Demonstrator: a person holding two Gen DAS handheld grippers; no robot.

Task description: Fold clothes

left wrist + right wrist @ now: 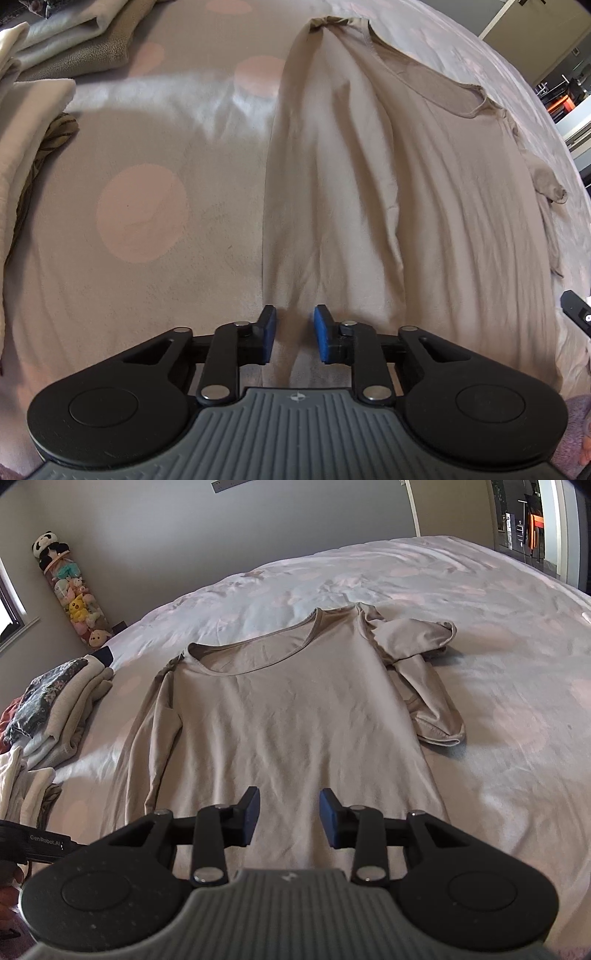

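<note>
Shirt (291, 716) spread flat on bed (498, 686), collar away from hem. Left sleeve along body, right sleeve bunched beside shoulder. Left gripper (294, 334) and right gripper (289, 819) above hem, fingers spread, holding nothing. Thin, limp, light fabric; best pinched at hem corners or shoulders.

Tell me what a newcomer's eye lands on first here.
First, the beige long-sleeved top spread flat on the bed, one sleeve crumpled to its right. Then the two open grippers, left and right, poised over its hem. A pile of folded clothes sits at the left.
</note>
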